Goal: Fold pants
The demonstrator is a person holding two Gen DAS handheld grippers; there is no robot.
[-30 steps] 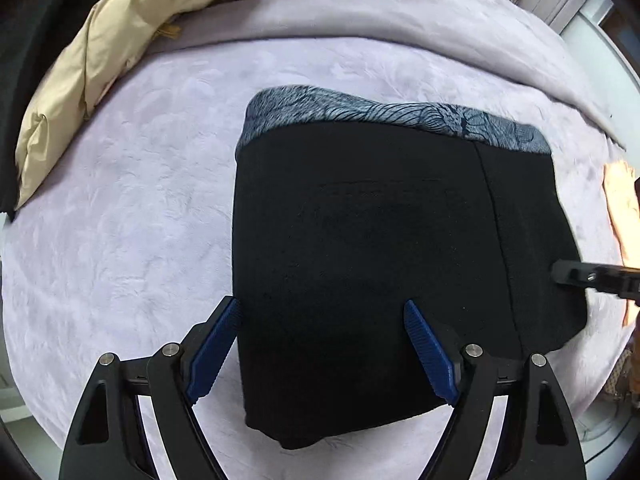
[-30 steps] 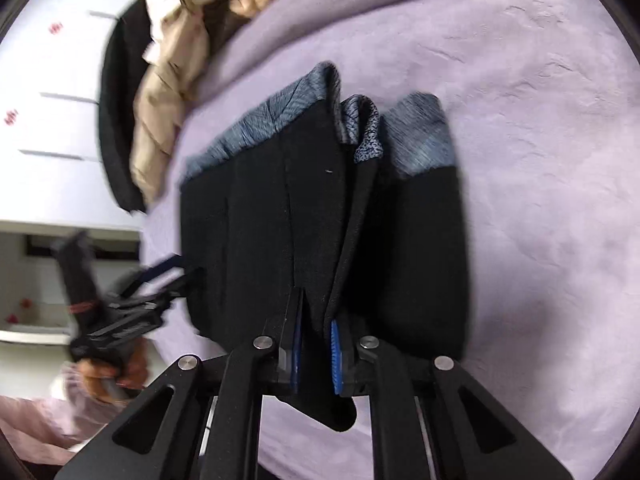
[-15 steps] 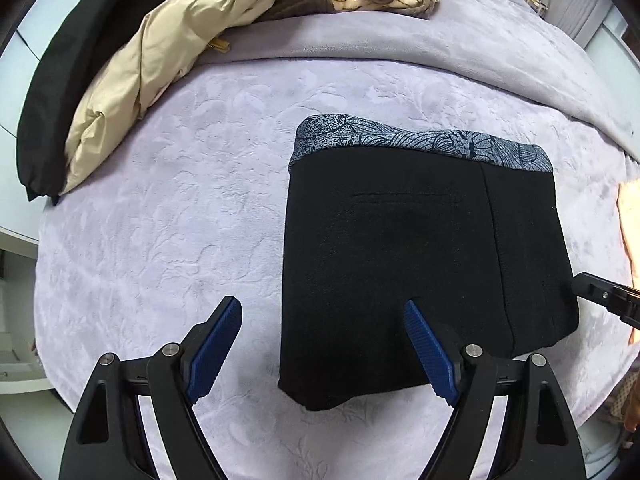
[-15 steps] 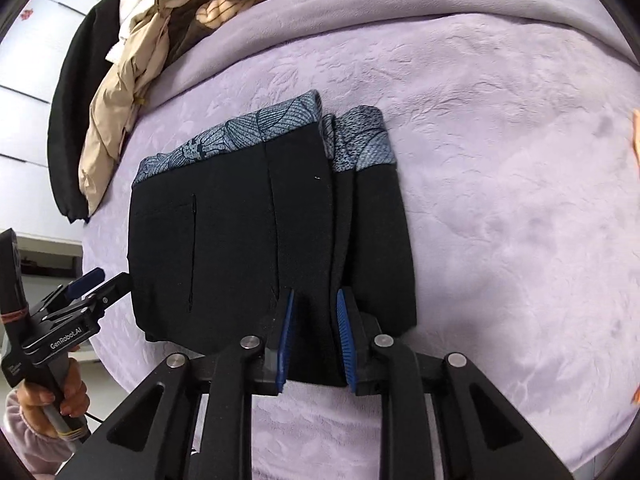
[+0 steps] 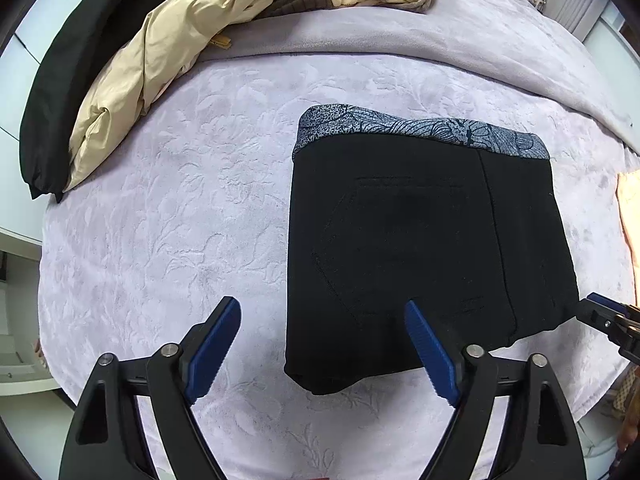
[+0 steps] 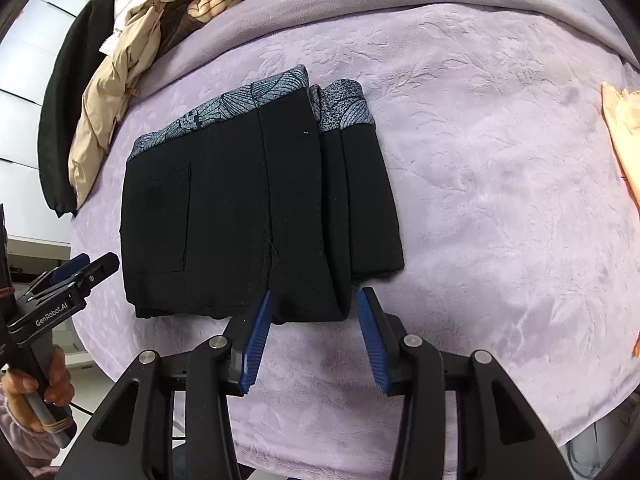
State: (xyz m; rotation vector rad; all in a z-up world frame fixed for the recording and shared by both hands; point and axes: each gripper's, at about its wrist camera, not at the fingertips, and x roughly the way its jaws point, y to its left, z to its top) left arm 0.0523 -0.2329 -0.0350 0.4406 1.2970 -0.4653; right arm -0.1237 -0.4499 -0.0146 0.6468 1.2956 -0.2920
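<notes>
- Pants point(image 6: 256, 216), black with a blue patterned waistband point(image 6: 224, 114) at the far edge, lie folded into a compact rectangle on the lilac bedspread point(image 6: 500, 208), near its front edge.
- Step in hand, as I judge it: the folding looks finished or nearly so, and both tools are letting the bundle rest.
- Right gripper point(image 6: 314, 336) sits at the near edge of the bundle with its blue fingers apart and nothing between the pads; the cloth's near hem lies just beyond the tips.
- Left gripper point(image 5: 324, 354) hovers at the near left corner of the pants, fingers wide apart, holding nothing.
- Next move likely calls for little: perhaps squaring the loose layers on the right side, or drawing both tools clear without dragging the cloth.
- Right wrist view alone shows the stacked layers on the right side of the bundle, where a second strip of waistband point(image 6: 346, 106) peeks out and the inner folds stick out sideways; it also shows the person's hand point(image 6: 48, 384) on the left tool's handle.
- Left wrist view alone shows the flat top face with a pocket outline point(image 5: 400, 248), and more of the beige jacket point(image 5: 160, 68) and clothes heaped at the far left.
</notes>
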